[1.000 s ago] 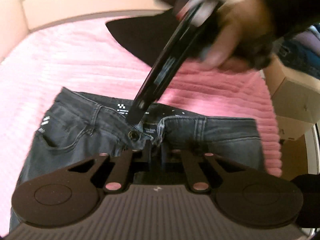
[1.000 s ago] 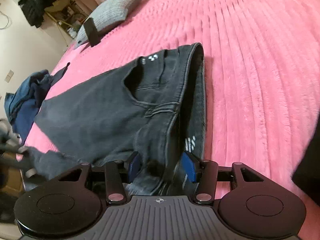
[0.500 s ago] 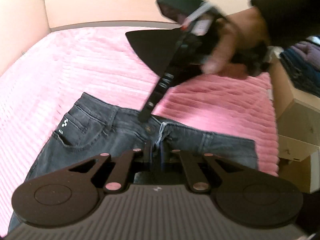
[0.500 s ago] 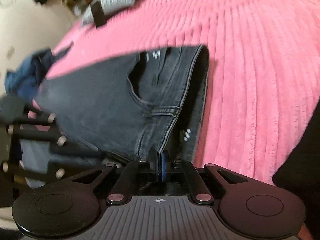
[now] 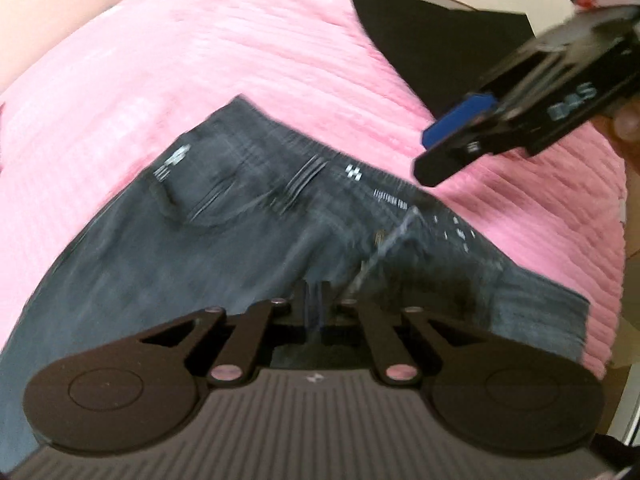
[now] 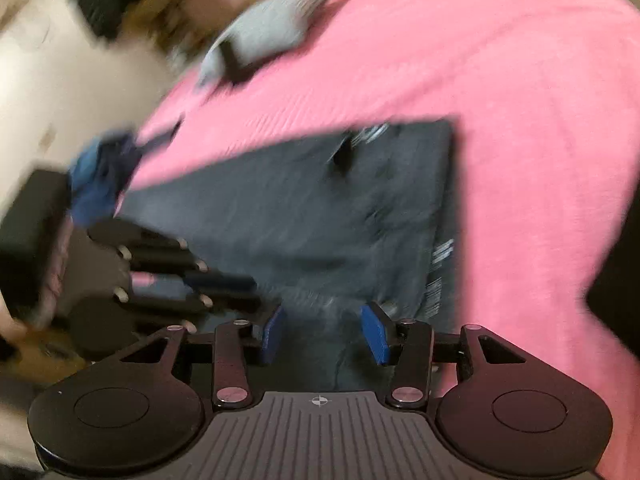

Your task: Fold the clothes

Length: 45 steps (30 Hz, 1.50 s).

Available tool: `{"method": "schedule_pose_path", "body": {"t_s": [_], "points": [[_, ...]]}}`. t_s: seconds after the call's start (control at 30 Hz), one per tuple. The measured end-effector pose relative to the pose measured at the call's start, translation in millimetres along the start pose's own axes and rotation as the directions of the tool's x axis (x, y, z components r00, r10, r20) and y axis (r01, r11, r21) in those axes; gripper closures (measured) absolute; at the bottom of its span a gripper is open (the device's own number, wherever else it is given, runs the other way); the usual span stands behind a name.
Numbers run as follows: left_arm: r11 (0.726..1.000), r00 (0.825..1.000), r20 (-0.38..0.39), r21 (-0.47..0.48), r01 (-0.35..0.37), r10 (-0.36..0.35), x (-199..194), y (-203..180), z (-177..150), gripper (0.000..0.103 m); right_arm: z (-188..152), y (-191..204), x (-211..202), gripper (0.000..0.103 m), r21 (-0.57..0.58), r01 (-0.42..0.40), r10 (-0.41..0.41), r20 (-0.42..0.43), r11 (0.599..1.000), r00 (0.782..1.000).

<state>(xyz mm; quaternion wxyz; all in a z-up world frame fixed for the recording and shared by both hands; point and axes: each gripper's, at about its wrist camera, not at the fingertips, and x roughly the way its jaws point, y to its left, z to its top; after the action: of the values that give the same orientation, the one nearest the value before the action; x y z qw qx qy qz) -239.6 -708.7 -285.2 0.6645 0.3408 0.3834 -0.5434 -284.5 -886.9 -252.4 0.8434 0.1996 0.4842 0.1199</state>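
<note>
Dark grey jeans (image 5: 248,216) lie flat on the pink bedspread (image 5: 200,52), waistband towards the far side. My left gripper (image 5: 316,308) is shut on the denim just below the fly. It also shows at the left in the right wrist view, as the left gripper (image 6: 240,284) pinching the jeans (image 6: 304,208). My right gripper (image 6: 324,334) hangs over the waistband with its jaws opening, blue pads apart and touching no cloth. In the left wrist view its fingers (image 5: 448,160) hover above the waistband at the right.
A flat black item (image 5: 436,36) lies on the far side of the bed. A grey pillow (image 6: 276,20) with a small black object on it sits at the bed's far corner. A heap of blue clothes (image 6: 100,176) lies off the bed's left edge.
The right gripper closed at the waistband, then opened again and lifted away to the right. The left gripper stayed shut on the denim and rolled, tilting its view of the jeans.
</note>
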Motion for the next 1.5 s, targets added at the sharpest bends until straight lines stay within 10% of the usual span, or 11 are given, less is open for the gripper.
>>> {"method": "schedule_pose_path", "body": {"t_s": [0.3, 0.37, 0.87, 1.0, 1.13, 1.5], "points": [[0.981, 0.987, -0.146, -0.167, -0.093, 0.069, -63.5, 4.4, -89.1, 0.095, 6.6, 26.0, 21.3, 0.053, -0.128, 0.092, -0.105, -0.103, 0.988, 0.989], [0.964, 0.980, -0.168, -0.226, -0.143, 0.106, -88.3, 9.2, -103.7, 0.091, 6.7, 37.2, 7.3, 0.031, -0.098, 0.094, -0.104, -0.111, 0.991, 0.988], [0.746, 0.897, -0.340, -0.509, -0.429, 0.284, -267.4, 48.3, -214.5, 0.032, -0.9, 185.4, -51.6, 0.024, -0.080, 0.199, -0.208, -0.133, 0.977, 0.969], [0.686, 0.876, -0.364, -0.549, -0.476, 0.317, -311.8, 71.3, -257.0, 0.021, -13.3, 230.1, -63.4, 0.002, -0.087, 0.248, -0.256, -0.105, 0.965, 0.961], [0.633, 0.854, -0.350, -0.573, -0.521, 0.386, -357.5, 88.1, -297.3, 0.011, -24.1, 267.0, -68.0, 0.000, -0.101, 0.294, -0.303, -0.097, 0.950, 0.948], [0.661, 0.877, -0.193, -0.592, -0.462, 0.440, -398.5, 90.9, -315.8, 0.010, -40.6, 310.5, -79.5, 0.000, -0.169, 0.392, -0.415, -0.132, 0.904, 0.900]]}}
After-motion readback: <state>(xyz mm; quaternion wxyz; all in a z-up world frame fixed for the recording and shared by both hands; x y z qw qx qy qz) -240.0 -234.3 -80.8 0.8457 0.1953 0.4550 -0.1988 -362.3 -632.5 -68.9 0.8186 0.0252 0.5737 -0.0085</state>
